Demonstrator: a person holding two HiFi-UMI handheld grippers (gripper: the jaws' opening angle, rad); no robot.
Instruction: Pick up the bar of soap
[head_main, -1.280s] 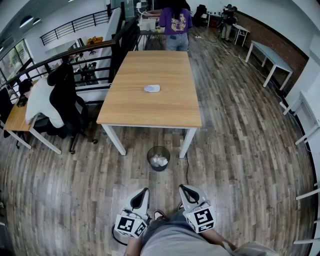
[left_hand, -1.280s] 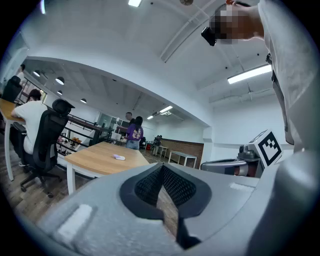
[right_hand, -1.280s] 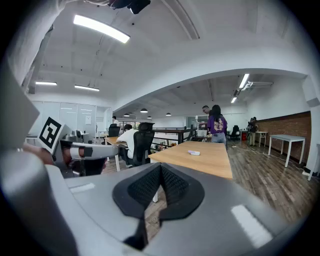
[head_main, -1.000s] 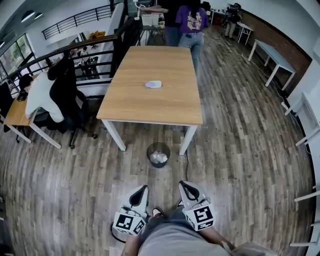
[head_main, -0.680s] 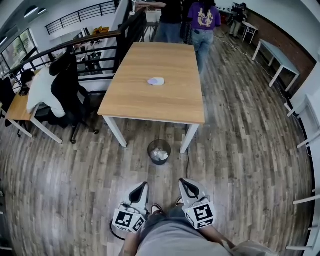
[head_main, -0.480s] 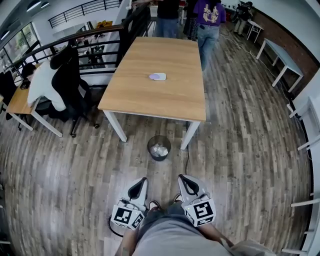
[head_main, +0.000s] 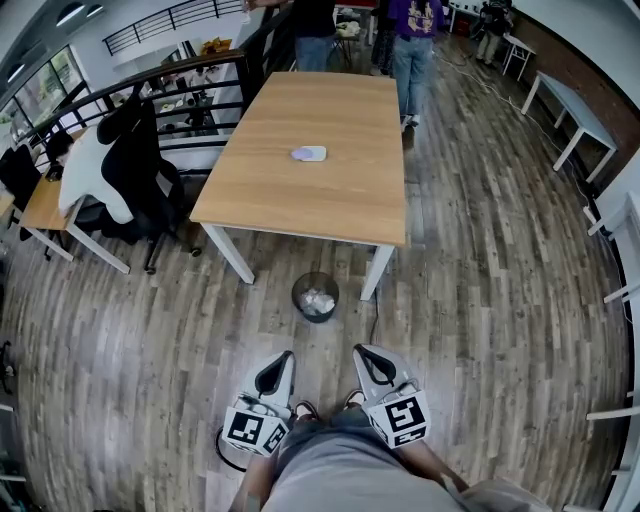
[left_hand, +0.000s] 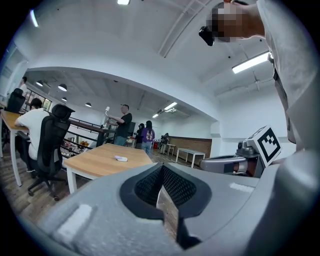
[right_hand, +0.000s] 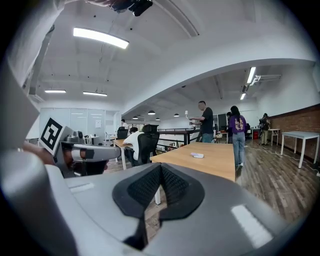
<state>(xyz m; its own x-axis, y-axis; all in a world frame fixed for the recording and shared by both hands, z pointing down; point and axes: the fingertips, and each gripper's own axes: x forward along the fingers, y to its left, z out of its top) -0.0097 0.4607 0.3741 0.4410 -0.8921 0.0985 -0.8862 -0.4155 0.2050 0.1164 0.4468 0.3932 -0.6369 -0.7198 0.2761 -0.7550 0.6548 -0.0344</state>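
Left gripper (head_main: 281, 360) and right gripper (head_main: 364, 355) sit side by side at the person's waist, both jaws clenched on nothing, probably just being carried since nothing is within reach. Ahead is a wastebasket (head_main: 316, 298) on the floor, then the table (head_main: 300, 205). The bar of soap (head_main: 309, 154) lies alone mid-tabletop, well apart from both grippers.
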